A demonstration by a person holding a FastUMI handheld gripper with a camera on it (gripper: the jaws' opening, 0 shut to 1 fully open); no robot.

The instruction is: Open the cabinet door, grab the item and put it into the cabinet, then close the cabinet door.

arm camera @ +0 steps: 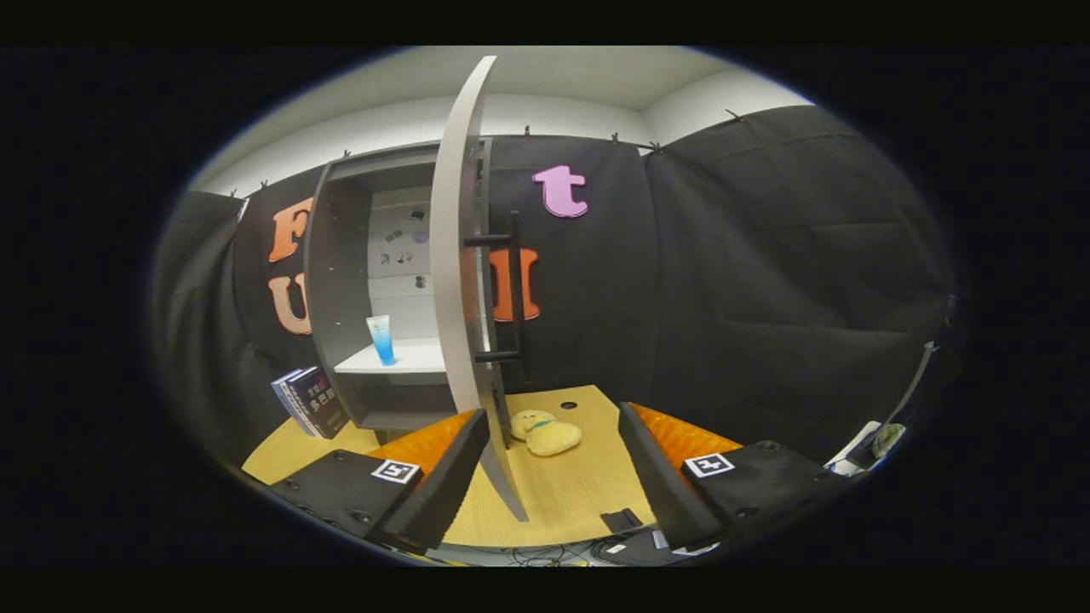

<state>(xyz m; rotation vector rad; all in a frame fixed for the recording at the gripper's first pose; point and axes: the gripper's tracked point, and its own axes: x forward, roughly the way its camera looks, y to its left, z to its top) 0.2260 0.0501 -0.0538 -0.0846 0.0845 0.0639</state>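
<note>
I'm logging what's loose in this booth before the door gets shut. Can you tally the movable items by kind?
Tubes: 1, blue tube upright on the cabinet shelf
Plush toys: 1, yellow plush on the table, beyond the open gripper
Books: 2, the books leaning beside the cabinet
Total: 4

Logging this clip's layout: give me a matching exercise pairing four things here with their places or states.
Things:
1. tube
2. plush toy
3. books
4. cabinet door

Places or states:
A. swung open, edge toward the claw
B. leaning beside the cabinet's left wall
C. upright on the cabinet shelf
D. lying on the table beyond the open fingers

Pairs: 1-C, 2-D, 3-B, 4-A
</note>
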